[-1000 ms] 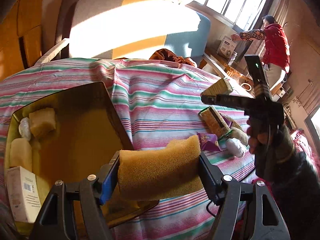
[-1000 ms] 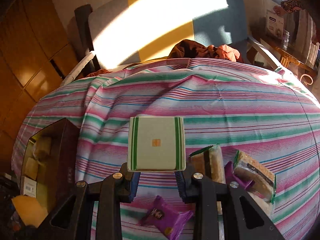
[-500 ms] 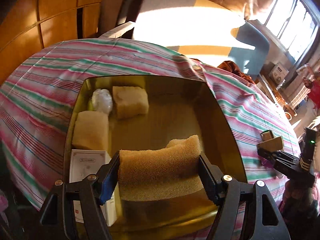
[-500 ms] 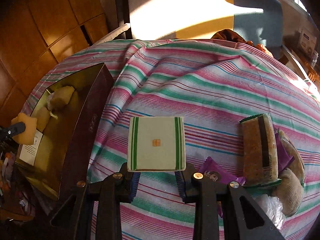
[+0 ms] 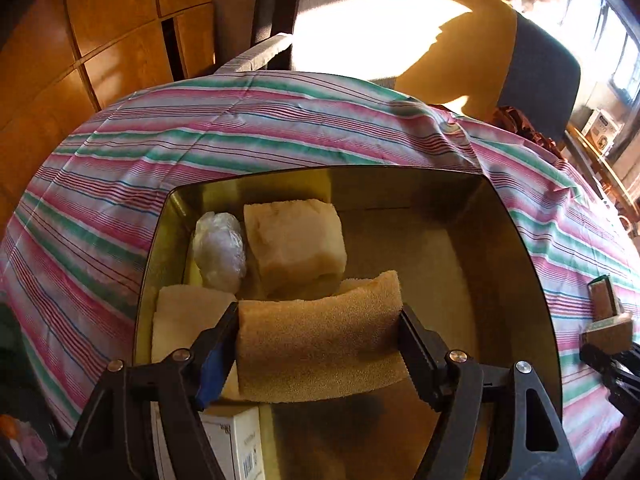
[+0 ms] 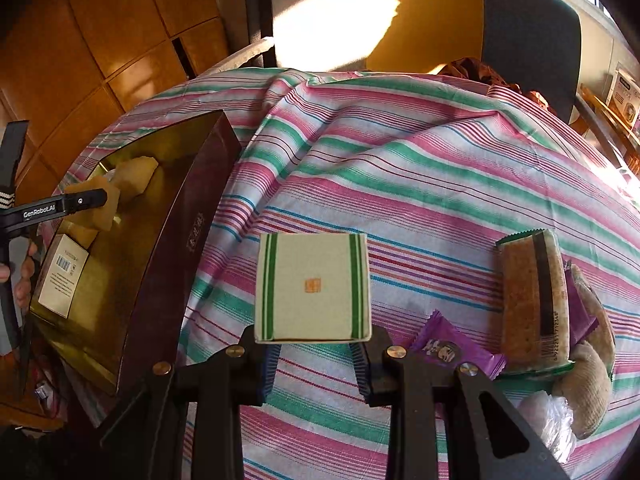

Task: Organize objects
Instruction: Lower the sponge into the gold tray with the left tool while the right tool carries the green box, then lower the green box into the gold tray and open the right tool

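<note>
My left gripper point(image 5: 320, 344) is shut on a tan sponge point(image 5: 320, 348) and holds it over the gold-lined box point(image 5: 508, 248). The box holds two pale foam blocks point(image 5: 296, 246), a clear plastic wad point(image 5: 219, 248) and a white carton point(image 5: 236, 444). My right gripper point(image 6: 316, 356) is shut on a cream box with green stripes point(image 6: 312, 286), held above the striped cloth. In the right wrist view the gold-lined box point(image 6: 176, 264) lies to the left, with the left gripper point(image 6: 86, 200) over it.
Snack packs lie at the right on the striped tablecloth point(image 6: 420, 184): a long biscuit pack point(image 6: 534, 300), a purple wrapper point(image 6: 452, 350), a beige lump point(image 6: 588, 392). A chair point(image 6: 400, 12) stands behind the table, wooden cabinets point(image 6: 100, 40) to the left.
My left gripper has carried the sponge from beside the box to over its inside and nearer the foam blocks. My right gripper has swung left with the striped box, toward the gold-lined box.
</note>
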A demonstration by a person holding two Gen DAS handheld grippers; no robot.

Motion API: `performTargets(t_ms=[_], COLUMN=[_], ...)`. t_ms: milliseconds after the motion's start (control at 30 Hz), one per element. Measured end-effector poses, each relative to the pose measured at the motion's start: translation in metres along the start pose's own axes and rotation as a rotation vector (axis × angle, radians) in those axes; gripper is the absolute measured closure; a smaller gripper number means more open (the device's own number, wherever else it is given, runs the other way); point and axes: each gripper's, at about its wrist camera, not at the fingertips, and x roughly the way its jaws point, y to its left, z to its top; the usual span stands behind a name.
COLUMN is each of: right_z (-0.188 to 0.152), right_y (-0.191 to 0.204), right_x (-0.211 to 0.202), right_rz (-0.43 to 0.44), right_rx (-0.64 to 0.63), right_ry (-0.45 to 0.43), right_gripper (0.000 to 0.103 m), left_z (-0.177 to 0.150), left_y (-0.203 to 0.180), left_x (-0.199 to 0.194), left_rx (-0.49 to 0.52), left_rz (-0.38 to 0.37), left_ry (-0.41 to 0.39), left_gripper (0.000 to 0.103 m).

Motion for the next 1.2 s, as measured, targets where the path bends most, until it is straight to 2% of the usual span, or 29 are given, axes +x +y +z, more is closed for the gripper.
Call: performTargets(t_ms=[100, 333, 500, 667, 800, 1033, 1200], right_z=[0.000, 0.001, 0.000, 0.000, 0.001, 0.006, 0.023], right_y=[0.000, -0.002, -0.002, -0.002, -0.002, 0.010, 0.048], right_x=[0.001, 0.003, 0.005, 0.003, 0.001, -0.009, -0.019], right_rz=[0.001, -0.002, -0.007, -0.014, -0.022, -0.011, 0.022], right_rx=[-0.002, 0.000, -0.004, -0.004, 0.000, 0.007, -0.048], right_ry=[0.002, 0.009, 0.012, 0.009, 0.000, -0.020, -0.043], right_gripper=[0.072, 0.072, 0.072, 0.072, 0.072, 0.072, 0.072], left_z=[0.007, 0.013, 0.005, -0.013, -0.028, -0.047, -0.057], left_y=[0.002, 0.005, 0.005, 0.004, 0.001, 0.004, 0.013], left_x=[0.011, 0.011, -0.013, -0.050, -0.075, -0.097, -0.102], left_rx=[0.003, 0.020, 0.029, 0.014, 0.023, 0.010, -0.009], left_rz=[0.022, 0.077, 0.098, 0.072, 0.043, 0.009, -0.009], left_ry=[0.012, -0.025, -0.104, -0.188, -0.223, -0.234, -0.229], left_gripper=[0.024, 0.015, 0.015, 0.013, 0.012, 0.012, 0.011])
